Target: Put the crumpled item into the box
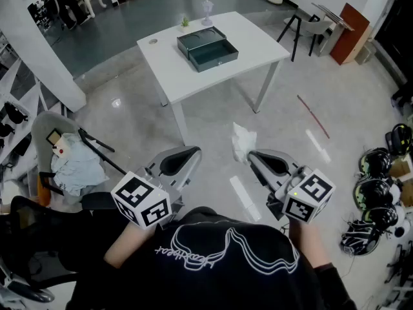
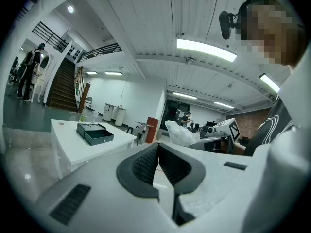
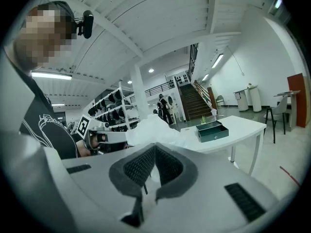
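Observation:
The crumpled white item (image 1: 242,142) hangs over the floor, pinched at the tips of my right gripper (image 1: 250,155), which is shut on it. In the right gripper view the item (image 3: 153,130) bulges just past the closed jaws (image 3: 154,148). My left gripper (image 1: 193,151) is held level beside it, shut with nothing between its fingers (image 2: 156,147); from there the item (image 2: 181,134) shows to the right. The dark open box (image 1: 207,48) lies on the white table (image 1: 258,41) ahead, well away from both grippers, and is also seen as the box (image 2: 95,132) and the box (image 3: 212,130).
A small plant (image 1: 185,22) and a glass (image 1: 207,8) stand behind the box. A chair with crumpled cloth (image 1: 71,160) is at the left, helmets (image 1: 377,192) lie at the right, and a red strip (image 1: 313,116) marks the floor.

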The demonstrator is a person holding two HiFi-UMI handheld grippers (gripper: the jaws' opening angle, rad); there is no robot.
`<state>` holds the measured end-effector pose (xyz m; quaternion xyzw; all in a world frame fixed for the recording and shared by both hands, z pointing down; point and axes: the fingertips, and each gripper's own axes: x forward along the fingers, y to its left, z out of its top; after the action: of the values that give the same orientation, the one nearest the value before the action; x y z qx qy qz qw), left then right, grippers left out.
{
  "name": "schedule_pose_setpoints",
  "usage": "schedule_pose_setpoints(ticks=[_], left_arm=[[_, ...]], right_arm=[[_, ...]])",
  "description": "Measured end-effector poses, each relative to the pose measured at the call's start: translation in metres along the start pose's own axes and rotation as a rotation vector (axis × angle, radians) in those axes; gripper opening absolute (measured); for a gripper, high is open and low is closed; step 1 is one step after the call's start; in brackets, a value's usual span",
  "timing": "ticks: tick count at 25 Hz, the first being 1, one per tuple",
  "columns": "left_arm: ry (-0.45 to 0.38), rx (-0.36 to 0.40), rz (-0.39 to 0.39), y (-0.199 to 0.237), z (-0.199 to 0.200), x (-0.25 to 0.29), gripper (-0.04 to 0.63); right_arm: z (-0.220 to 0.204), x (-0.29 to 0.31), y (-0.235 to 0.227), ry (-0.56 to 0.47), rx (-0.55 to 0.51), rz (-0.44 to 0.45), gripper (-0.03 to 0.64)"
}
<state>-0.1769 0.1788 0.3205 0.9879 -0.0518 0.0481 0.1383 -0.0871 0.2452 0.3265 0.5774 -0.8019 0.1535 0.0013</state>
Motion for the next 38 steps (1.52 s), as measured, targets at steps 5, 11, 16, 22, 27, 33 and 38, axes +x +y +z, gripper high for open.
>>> schedule_pose_setpoints(ticks=[5, 11, 16, 22, 27, 33, 38], left_arm=[[0.005, 0.013, 0.003, -0.001, 0.003, 0.006, 0.006], [0.006, 0.028, -0.003, -0.003, 0.008, 0.010, 0.006], [0.008, 0.041, -0.014, -0.001, 0.011, 0.016, 0.006], [-0.001, 0.024, -0.021, 0.021, 0.013, 0.038, 0.005], [-0.004, -0.001, -0.010, 0.058, 0.020, 0.071, 0.006], [0.011, -0.049, 0.029, 0.125, 0.024, 0.125, 0.006], [0.036, -0.084, 0.053, 0.196, 0.029, 0.177, 0.005]], right_arm=[[0.001, -0.003, -0.006, 0.000, -0.002, -0.018, 0.003], [0.007, -0.008, -0.011, -0.027, -0.015, -0.047, 0.003], [0.004, -0.010, -0.023, -0.016, -0.027, -0.098, 0.003], [0.009, 0.002, -0.049, -0.002, -0.035, -0.119, 0.003], [0.021, 0.025, -0.091, 0.018, -0.034, -0.125, 0.003], [0.032, 0.078, -0.155, 0.076, -0.030, -0.099, 0.003], [0.041, 0.133, -0.219, 0.147, -0.005, -0.075, 0.003]])
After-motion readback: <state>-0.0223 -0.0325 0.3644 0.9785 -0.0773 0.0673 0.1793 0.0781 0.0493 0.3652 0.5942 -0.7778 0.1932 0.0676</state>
